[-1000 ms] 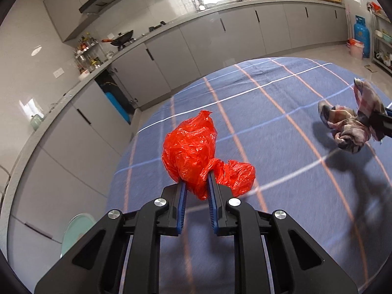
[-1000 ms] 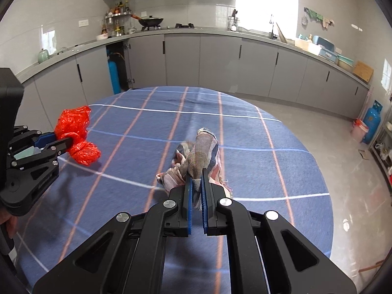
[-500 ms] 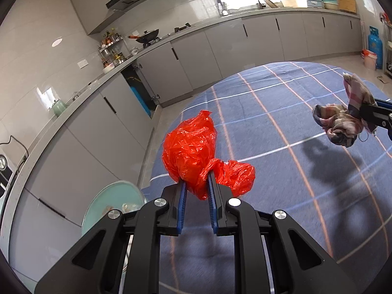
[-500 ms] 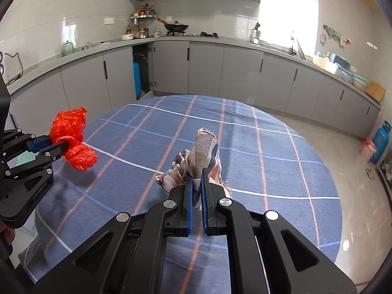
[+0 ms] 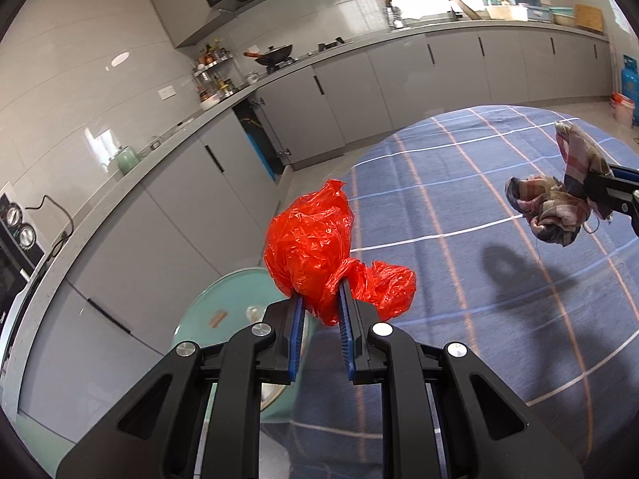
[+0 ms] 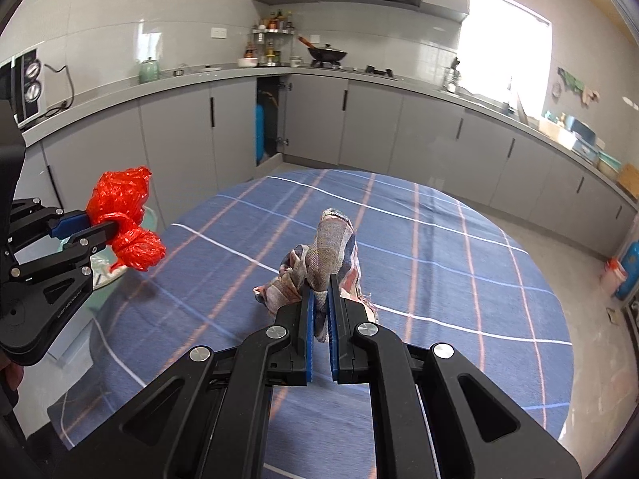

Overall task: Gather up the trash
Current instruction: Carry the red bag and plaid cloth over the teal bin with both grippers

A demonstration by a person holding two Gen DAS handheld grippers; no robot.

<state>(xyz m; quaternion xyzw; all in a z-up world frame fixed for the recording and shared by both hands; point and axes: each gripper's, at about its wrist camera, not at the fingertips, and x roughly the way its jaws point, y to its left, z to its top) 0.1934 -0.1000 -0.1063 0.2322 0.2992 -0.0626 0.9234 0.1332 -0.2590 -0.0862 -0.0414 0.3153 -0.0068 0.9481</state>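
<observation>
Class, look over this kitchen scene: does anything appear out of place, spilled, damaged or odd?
One cabinet door under the counter stands open, showing a blue cylinder; the other doors are shut. Nothing is spilled on the checked tablecloth.

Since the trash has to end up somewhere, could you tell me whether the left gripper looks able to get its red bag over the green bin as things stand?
Probably yes. The left gripper, shut on the red plastic bag, hangs just past the table edge, with the green bin open below and nothing between.
</observation>
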